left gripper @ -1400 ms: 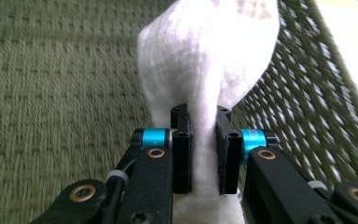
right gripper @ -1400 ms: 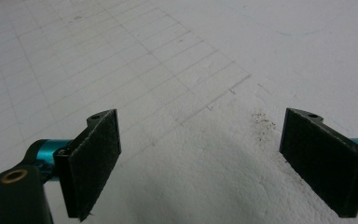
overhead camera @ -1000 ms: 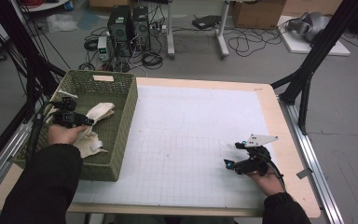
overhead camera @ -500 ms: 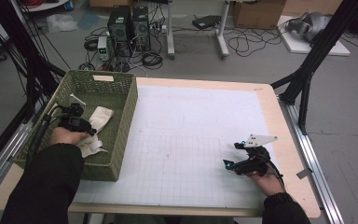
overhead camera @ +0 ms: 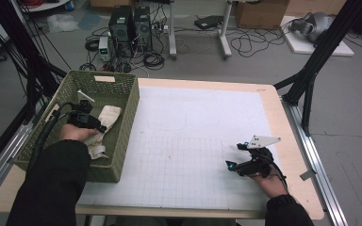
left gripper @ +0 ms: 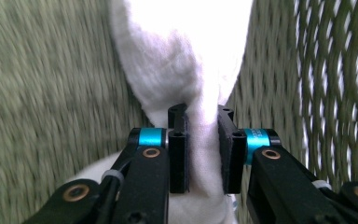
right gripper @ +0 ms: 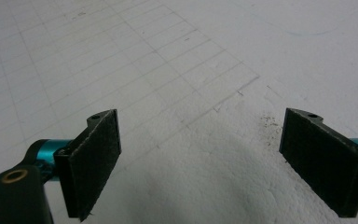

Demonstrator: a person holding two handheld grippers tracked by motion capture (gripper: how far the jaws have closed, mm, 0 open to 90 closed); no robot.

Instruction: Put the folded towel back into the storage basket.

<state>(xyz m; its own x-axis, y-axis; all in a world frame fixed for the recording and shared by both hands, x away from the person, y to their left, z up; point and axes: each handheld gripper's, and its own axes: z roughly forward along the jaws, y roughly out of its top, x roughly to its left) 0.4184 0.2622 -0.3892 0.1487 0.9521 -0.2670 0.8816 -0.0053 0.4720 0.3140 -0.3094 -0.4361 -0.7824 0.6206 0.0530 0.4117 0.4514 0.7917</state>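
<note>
Over at the left of the high view, your green basket [overhead camera: 122, 141] had a white cloth [overhead camera: 107, 115] lying inside. Your left gripper [left gripper: 201, 140] was pinched tight on that cloth, forearm angled into the basket. Lower right, your right gripper [right gripper: 200, 163] sat wide open, holding nothing, low over the white mat [overhead camera: 193, 141].
</note>
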